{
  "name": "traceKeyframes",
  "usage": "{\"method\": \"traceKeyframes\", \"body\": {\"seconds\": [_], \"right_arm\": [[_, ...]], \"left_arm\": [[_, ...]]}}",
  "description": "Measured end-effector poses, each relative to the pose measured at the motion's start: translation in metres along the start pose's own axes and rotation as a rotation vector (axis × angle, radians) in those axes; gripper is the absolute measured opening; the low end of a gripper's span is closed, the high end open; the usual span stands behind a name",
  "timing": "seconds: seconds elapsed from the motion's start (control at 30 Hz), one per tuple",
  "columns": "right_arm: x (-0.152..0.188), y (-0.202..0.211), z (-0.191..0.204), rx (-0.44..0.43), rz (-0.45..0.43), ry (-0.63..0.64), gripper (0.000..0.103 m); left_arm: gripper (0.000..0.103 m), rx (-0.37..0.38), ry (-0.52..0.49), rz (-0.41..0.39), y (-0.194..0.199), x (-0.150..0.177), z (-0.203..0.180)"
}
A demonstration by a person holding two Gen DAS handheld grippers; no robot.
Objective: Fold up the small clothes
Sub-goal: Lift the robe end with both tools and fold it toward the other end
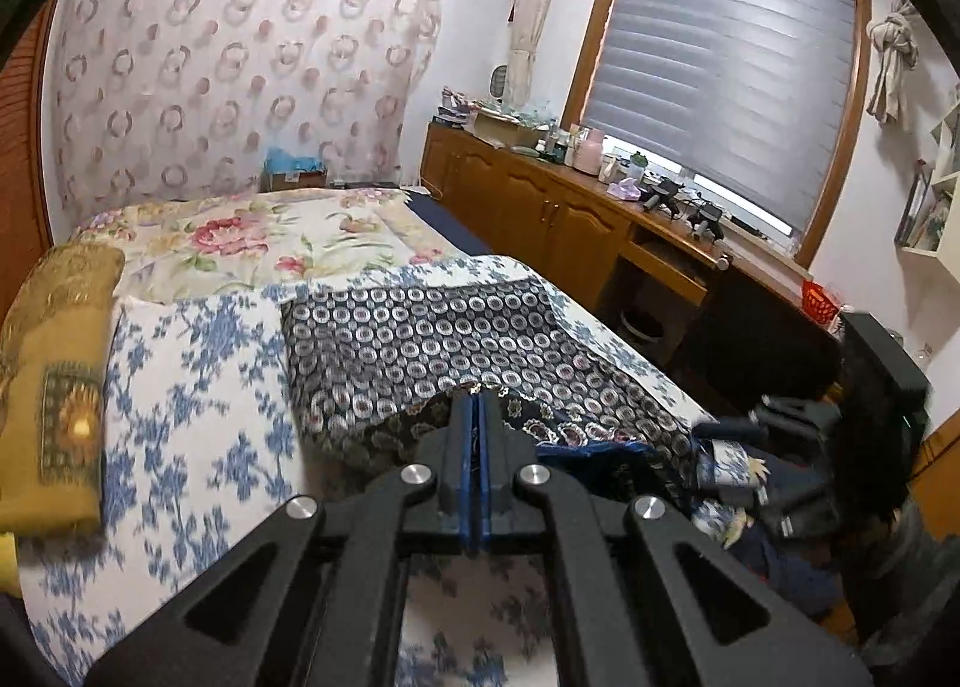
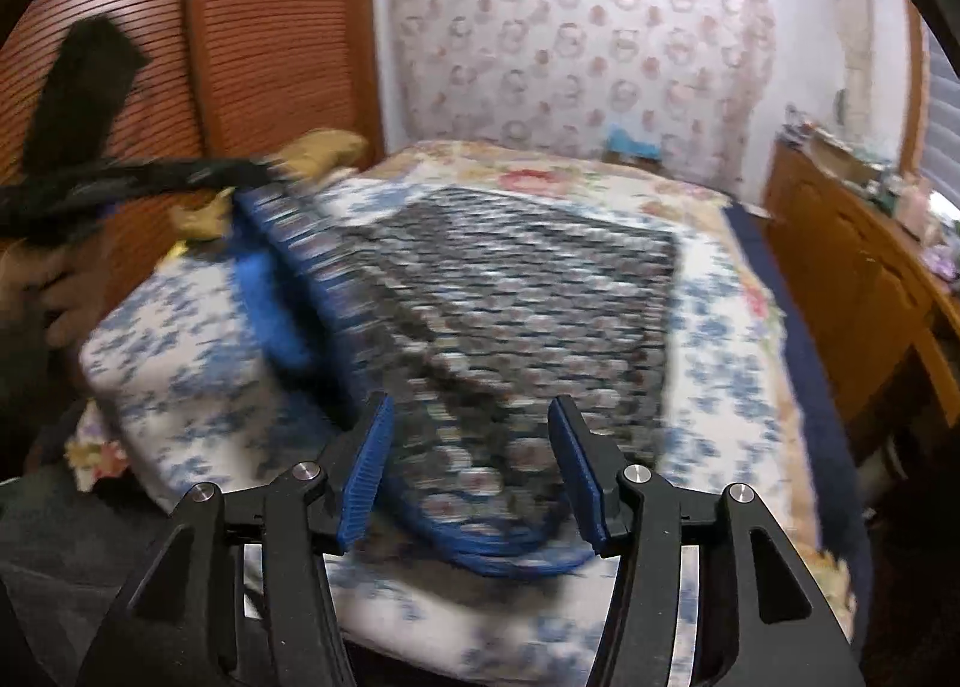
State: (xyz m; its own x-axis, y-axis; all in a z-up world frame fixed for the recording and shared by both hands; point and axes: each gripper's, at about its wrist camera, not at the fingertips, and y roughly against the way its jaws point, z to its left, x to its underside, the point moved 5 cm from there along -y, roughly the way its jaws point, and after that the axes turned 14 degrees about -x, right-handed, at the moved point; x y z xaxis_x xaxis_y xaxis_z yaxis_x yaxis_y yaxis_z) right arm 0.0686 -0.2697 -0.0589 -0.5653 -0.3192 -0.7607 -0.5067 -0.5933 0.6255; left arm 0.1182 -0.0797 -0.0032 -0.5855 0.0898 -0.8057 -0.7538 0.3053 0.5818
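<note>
1. Fold under way: my left gripper (image 1: 478, 396) has its jaws pinched tight on the near edge of the patterned garment (image 1: 432, 327), with the cloth raised off the bed (image 1: 180, 387) at that point, so I judge this to be the lift that carries one side over the other.

2. My right gripper (image 2: 471, 447) hangs over the garment's blue-trimmed near hem with its jaws parted and nothing pressed between the pads; motion blur hides whether a pad brushes the fabric.

3. Next move, as I read it: carry the pinched edge across the spread cloth, keep it taut so no crease bunches, and bring the right jaws onto the matching corner to steady it.

4. Garment: thin, limp woven cloth, dark navy printed with pale rings, bound in bright blue trim; its underside shows a darker floral print where it curls up at the left jaws.

5. Bed: soft quilt in white with blue sprigs, a pink-flowered cover beyond, and an ochre cushion (image 1: 54, 387) at the left.
</note>
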Motion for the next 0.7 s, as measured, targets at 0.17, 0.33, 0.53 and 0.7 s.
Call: {"method": "traceKeyframes", "body": {"seconds": [0.17,0.33,0.53,0.7], "right_arm": [[0.003,-0.015,0.016,-0.043,0.026,0.02,0.055],[0.011,-0.026,0.01,-0.041,0.06,0.008,0.055],[0.022,-0.032,-0.012,-0.004,0.092,-0.036,0.055],[0.025,-0.033,-0.02,-0.007,0.09,-0.04,0.054]], "left_arm": [[0.0,-0.019,0.014,0.001,-0.013,-0.007,0.002],[0.0,-0.032,0.036,0.006,-0.019,-0.006,0.008],[0.0,-0.048,0.046,0.01,-0.019,-0.002,0.015],[0.0,-0.053,0.06,0.008,-0.017,-0.001,0.02]]}}
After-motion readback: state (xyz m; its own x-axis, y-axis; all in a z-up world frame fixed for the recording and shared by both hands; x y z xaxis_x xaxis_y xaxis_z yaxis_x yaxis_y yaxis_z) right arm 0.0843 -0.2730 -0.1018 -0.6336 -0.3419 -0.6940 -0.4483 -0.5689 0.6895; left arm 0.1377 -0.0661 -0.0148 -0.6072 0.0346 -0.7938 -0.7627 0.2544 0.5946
